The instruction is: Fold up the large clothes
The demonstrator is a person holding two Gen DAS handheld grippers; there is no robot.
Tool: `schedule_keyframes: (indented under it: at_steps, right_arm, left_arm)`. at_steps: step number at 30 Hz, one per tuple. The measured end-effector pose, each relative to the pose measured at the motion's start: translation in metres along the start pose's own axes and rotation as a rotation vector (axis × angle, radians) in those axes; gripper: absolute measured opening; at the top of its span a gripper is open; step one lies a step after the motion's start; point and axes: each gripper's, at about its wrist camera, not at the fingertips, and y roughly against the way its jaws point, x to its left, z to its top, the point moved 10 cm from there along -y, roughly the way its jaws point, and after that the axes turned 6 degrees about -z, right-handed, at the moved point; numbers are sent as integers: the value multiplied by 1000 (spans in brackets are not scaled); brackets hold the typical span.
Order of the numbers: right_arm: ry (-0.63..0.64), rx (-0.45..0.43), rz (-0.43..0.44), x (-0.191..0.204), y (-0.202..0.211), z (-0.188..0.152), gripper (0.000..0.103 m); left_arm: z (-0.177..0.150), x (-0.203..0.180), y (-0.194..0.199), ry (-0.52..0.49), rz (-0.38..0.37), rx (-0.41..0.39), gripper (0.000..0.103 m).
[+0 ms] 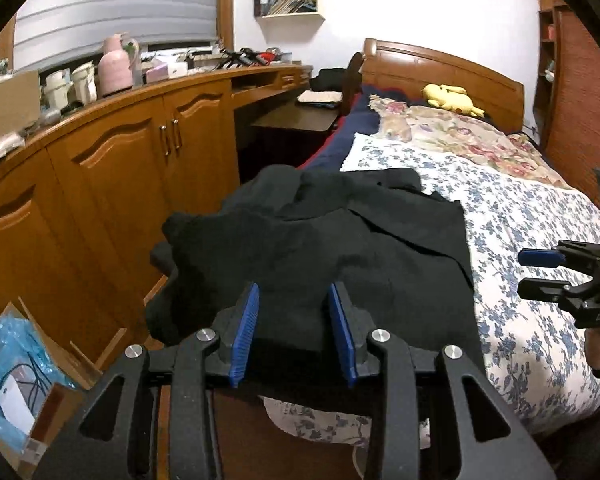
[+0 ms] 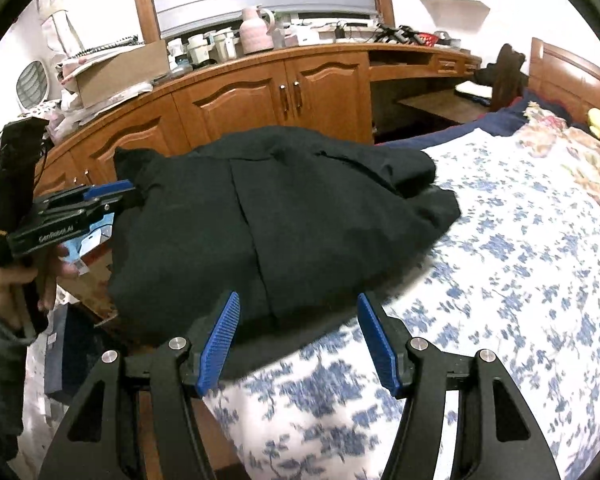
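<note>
- A large black fabric garment is seen lying crumpled on the near corner of a bed covered by a white quilt with a blue flower print; one edge of the garment hangs over the bed's side, toward the wooden cabinets with arched doors.
- The left gripper, black with blue ribbed pads, is held just above the near edge of the garment — its jaws stand apart, and the cloth lies below and beyond them, not pinched between the pads.
- From the right wrist view, the left gripper is seen at the garment's cabinet-side edge, its tips right at the cloth; whether they touch it cannot be told. It is held by a hand in a grey sleeve.
- The right gripper is held over the near edge of the garment where it meets the quilt, its jaws set wide apart with nothing gripped.
- In the left wrist view, the right gripper is seen beside the garment, over bare quilt, clear of the cloth.
- A yellow plush toy lies well beyond the garment, by the wooden headboard.
</note>
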Motion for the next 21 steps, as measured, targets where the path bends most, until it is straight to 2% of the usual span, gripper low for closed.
schedule_keyframes:
  at_steps: [3,5,6,9,16,21]
  right_arm:
    - [-14,-17,-19,-7,17,-9,63]
    - [-16,-32,-30,-10,29,-14,63]
    - [-18,-44,-36,-11,36,-16,64]
    - [-30,-72,-62,-17,54,-21,64]
    - [-58,-126,-103,-35,105,-42,69]
    - [-86,-140,-147,-57,141,-71,78]
  left_arm:
    - [2,-14,9,-21,-4,-22,53]
    - [3,-24,13,-36,-17,-31,58]
    - [4,-34,16,-49,-23,-39,64]
    - [9,-57,23,-77,-41,-62,71]
    - [23,-119,35,-118,-114,-110,77]
    - [23,-178,34,-141,-198,-108,77]
